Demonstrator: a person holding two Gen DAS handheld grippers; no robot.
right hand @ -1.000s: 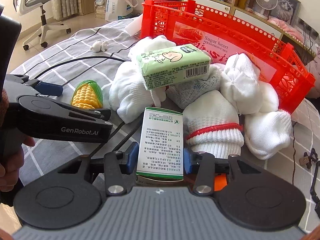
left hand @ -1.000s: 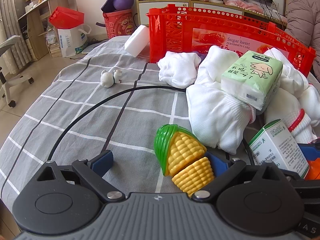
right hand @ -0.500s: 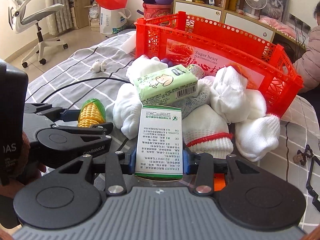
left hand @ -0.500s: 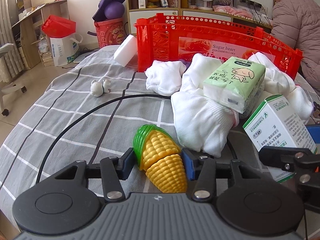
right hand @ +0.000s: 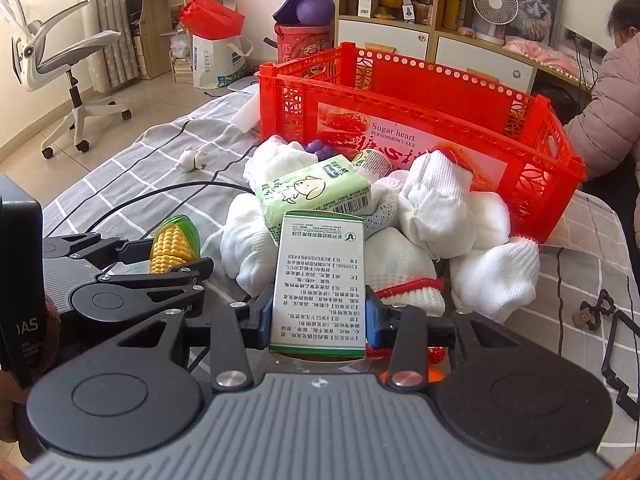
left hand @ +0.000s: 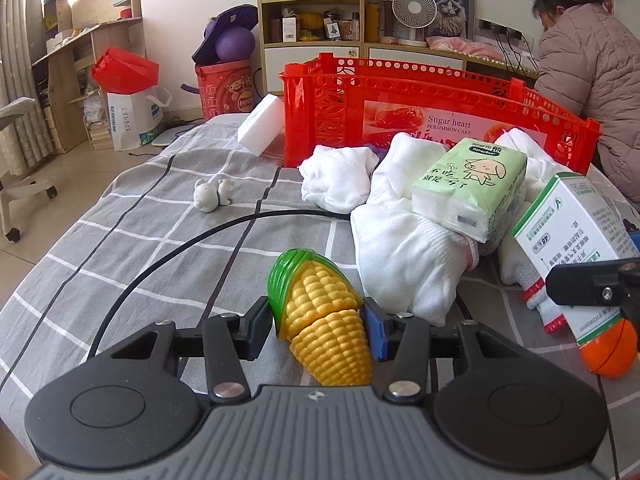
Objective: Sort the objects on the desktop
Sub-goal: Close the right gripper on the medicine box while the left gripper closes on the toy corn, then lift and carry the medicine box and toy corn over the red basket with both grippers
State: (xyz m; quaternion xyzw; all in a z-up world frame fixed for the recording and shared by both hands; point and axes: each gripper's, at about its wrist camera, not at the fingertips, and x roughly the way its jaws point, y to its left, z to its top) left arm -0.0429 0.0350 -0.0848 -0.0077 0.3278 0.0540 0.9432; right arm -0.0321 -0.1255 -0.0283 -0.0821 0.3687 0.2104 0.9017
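My left gripper (left hand: 318, 322) is shut on a yellow toy corn (left hand: 320, 316) with a green husk, held above the grey checked cloth. My right gripper (right hand: 318, 316) is shut on a white and green medicine box (right hand: 318, 284), lifted off the cloth. The same box (left hand: 576, 232) shows at the right of the left wrist view, and the corn (right hand: 174, 244) shows at the left of the right wrist view. A red plastic crate (right hand: 420, 120) stands behind a heap of white socks (right hand: 440, 208). A green tissue pack (right hand: 316, 196) lies on top of the heap.
An orange toy piece (left hand: 610, 352) lies on the cloth below the box. A small white figurine (left hand: 212, 196) and a black cable (left hand: 160, 268) lie to the left. A white block (left hand: 260, 124) leans beside the crate. A person in a pink jacket (left hand: 592, 80) is behind the crate.
My left gripper closed on the corn and lifted it. The right gripper rose with the medicine box. Both views now sit higher above the cloth.
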